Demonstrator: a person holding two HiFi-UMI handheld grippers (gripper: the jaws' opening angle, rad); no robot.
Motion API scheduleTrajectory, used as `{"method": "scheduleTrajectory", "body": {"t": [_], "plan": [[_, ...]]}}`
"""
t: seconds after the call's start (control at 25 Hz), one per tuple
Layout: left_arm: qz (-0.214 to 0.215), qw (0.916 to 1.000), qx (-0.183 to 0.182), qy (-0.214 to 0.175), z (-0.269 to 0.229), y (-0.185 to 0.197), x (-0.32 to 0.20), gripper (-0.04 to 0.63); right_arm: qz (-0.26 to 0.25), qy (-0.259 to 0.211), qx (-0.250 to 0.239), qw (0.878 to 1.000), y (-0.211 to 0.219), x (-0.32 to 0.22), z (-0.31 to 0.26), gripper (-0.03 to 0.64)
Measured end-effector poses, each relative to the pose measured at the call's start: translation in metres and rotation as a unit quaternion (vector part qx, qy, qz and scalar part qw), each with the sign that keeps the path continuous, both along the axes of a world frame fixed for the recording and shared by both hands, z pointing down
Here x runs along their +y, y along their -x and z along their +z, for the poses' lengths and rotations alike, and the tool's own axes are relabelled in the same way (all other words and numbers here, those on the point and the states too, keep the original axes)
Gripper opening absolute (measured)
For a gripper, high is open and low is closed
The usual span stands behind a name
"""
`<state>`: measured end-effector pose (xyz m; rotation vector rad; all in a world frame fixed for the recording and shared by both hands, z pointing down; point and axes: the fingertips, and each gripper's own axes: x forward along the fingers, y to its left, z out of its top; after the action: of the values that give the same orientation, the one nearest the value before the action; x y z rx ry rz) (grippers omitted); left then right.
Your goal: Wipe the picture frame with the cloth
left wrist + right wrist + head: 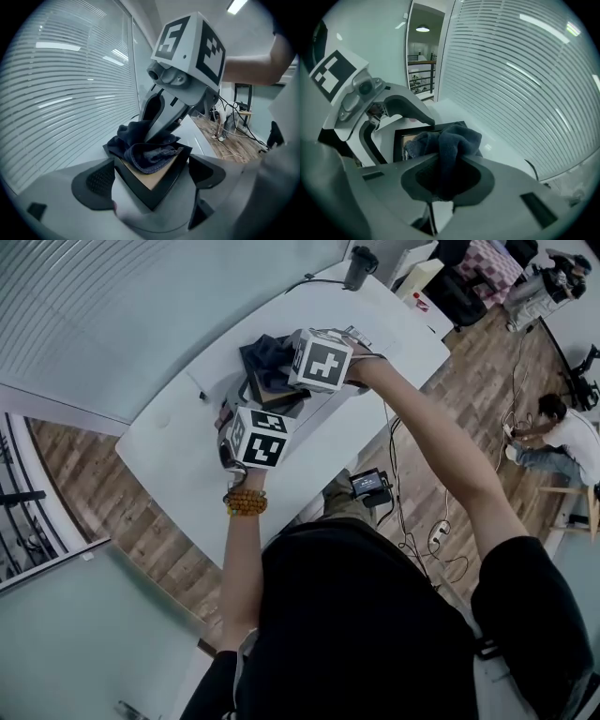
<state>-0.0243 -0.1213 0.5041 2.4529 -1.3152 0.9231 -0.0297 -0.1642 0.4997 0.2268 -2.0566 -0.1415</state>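
Note:
A black picture frame (263, 393) with a tan inner panel lies over the middle of the white table (178, 456). My left gripper (246, 407) is shut on the near corner of the picture frame (154, 187), which sits between its pads (101, 180). A dark blue cloth (145, 150) lies bunched on the frame's face. My right gripper (281, 371) comes down from above, shut on the cloth (452, 140). In the right gripper view the frame (398, 138) shows just beyond the cloth, with the left gripper (401, 123) at its edge.
A black cup (361, 266) and a thin cable (309, 279) sit at the table's far end. Window blinds (141, 306) run along the table's far side. A small screen (368, 486) and floor cables lie to the right, where a person (562, 432) sits on the floor.

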Motion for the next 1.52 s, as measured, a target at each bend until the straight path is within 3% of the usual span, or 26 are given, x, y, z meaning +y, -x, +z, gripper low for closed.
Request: {"method": "scheduleTrajectory", "body": {"t": [0.24, 0.52, 0.64, 0.8, 0.92, 1.12, 1.24, 1.4, 1.52], "plan": [[0.001, 1.0, 0.0, 0.001, 0.001, 0.001, 0.0, 0.501, -0.01, 0.071, -0.016, 0.997, -0.003, 0.036, 0.002, 0.044], [0.001, 1.0, 0.0, -0.003, -0.001, 0.001, 0.0, 0.5, 0.024, 0.096, -0.075, 0.992, -0.006, 0.051, -0.003, 0.044], [0.0, 1.0, 0.001, -0.001, 0.0, 0.0, 0.002, 0.5, -0.009, 0.072, -0.067, 0.995, -0.008, 0.059, -0.006, 0.044], [0.001, 1.0, 0.002, -0.002, -0.002, -0.002, 0.001, 0.5, -0.075, -0.019, -0.042, 0.996, -0.008, 0.046, -0.026, 0.046], [-0.001, 1.0, 0.0, -0.002, -0.001, 0.0, -0.001, 0.5, -0.011, -0.079, -0.076, 0.994, 0.001, -0.002, -0.042, 0.048], [-0.003, 1.0, 0.001, -0.003, 0.0, -0.004, 0.004, 0.5, 0.016, -0.126, -0.021, 0.992, -0.002, -0.02, -0.001, 0.046], [-0.002, 1.0, -0.001, -0.003, -0.001, -0.004, 0.006, 0.5, 0.044, -0.113, -0.025, 0.992, -0.003, -0.008, -0.001, 0.043], [-0.02, 0.9997, -0.012, -0.004, 0.002, 0.015, 0.005, 0.5, 0.045, -0.084, -0.002, 0.995, 0.002, 0.003, 0.001, 0.043], [-0.008, 1.0, -0.005, -0.002, 0.006, 0.001, 0.004, 0.5, 0.055, -0.067, 0.012, 0.996, -0.011, 0.012, 0.005, 0.042]]}}
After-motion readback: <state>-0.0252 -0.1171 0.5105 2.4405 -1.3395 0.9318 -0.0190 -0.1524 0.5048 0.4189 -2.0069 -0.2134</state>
